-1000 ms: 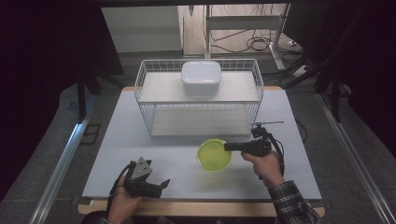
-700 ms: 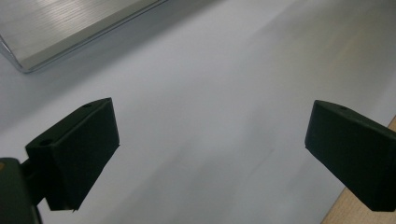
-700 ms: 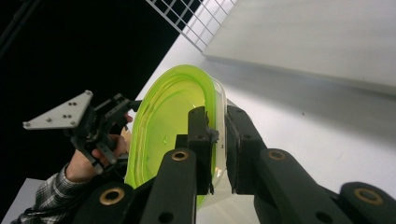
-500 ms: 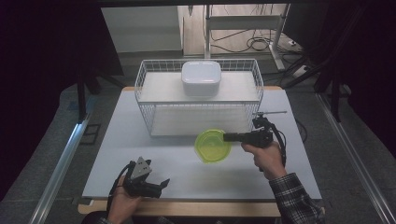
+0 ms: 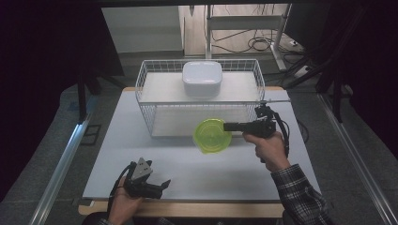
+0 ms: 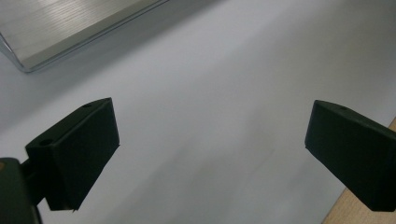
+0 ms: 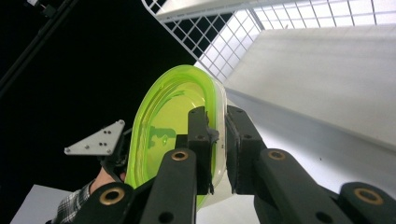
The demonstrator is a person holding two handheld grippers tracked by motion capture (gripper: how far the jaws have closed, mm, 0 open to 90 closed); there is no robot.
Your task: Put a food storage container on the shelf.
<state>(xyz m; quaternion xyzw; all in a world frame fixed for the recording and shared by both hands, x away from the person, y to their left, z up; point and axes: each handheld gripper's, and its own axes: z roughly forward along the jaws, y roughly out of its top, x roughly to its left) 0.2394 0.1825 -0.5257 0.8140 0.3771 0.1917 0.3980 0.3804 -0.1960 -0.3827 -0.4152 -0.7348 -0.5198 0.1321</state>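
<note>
Green bowl (image 5: 212, 136) hangs in the air just before the wire basket (image 5: 155, 119), pinched at its rim by the right gripper (image 5: 230, 126), whose jaws press on the thin wall; such an edge hold may let it swing or slip free, and it could catch the basket's front wires; left gripper (image 5: 159, 185) rests on the table (image 5: 117, 140), jaws spread and empty.

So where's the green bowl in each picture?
High view: green bowl sits middle, held by the right gripper, just before the wire basket.
Left gripper view: not in it.
Right gripper view: green bowl left of middle, rim pinched.
Shared landmark: wire basket.
</note>
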